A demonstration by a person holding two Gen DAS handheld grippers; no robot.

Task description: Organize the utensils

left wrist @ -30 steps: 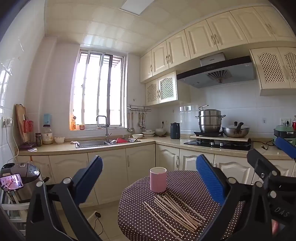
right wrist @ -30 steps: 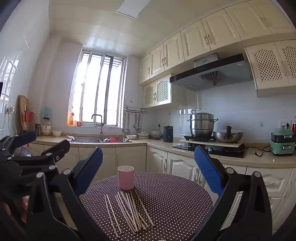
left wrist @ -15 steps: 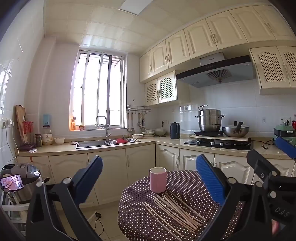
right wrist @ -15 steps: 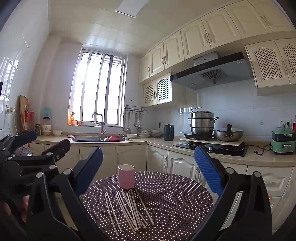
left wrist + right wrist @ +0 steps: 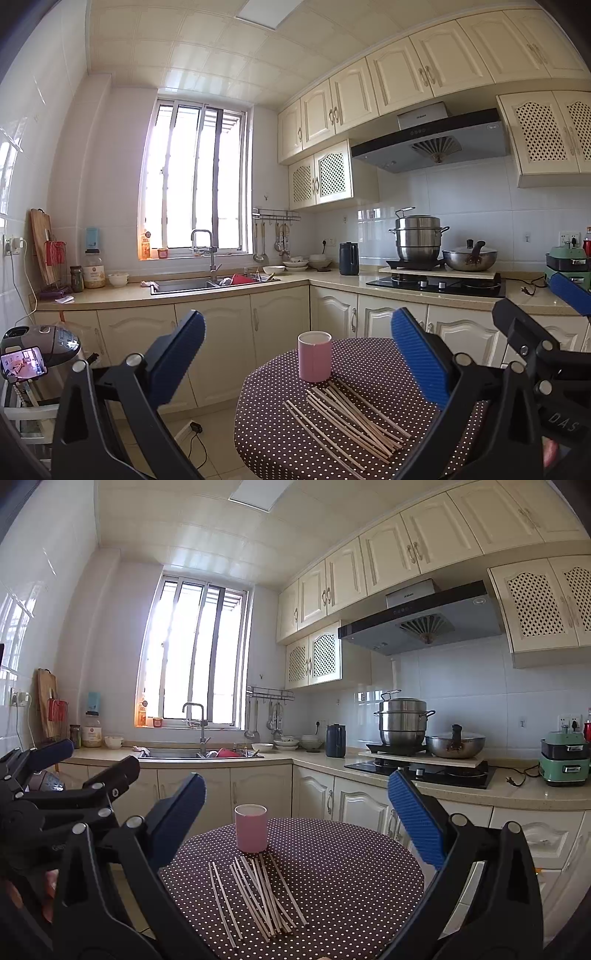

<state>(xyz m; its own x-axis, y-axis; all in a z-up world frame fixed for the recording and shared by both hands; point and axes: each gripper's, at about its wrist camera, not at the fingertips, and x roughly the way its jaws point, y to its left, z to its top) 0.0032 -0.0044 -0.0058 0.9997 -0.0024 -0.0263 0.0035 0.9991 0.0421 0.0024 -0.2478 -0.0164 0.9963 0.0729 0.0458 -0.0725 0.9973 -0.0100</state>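
Several pale wooden chopsticks (image 5: 351, 421) lie loose in a fan on a round table with a brown polka-dot cloth (image 5: 273, 435). They also show in the right wrist view (image 5: 255, 893). A pink cup (image 5: 314, 356) stands upright just behind them, also seen in the right wrist view (image 5: 251, 828). My left gripper (image 5: 297, 363) is open and empty, held above and in front of the table. My right gripper (image 5: 295, 818) is open and empty, at a similar height. Each gripper shows at the edge of the other's view.
Kitchen counter (image 5: 221, 288) with sink (image 5: 207, 282) runs behind the table. A hob with a steel steamer pot (image 5: 419, 238) and a pan stands at the right. A rice cooker (image 5: 40, 343) and phone sit low at the left. A cable lies on the floor (image 5: 192, 430).
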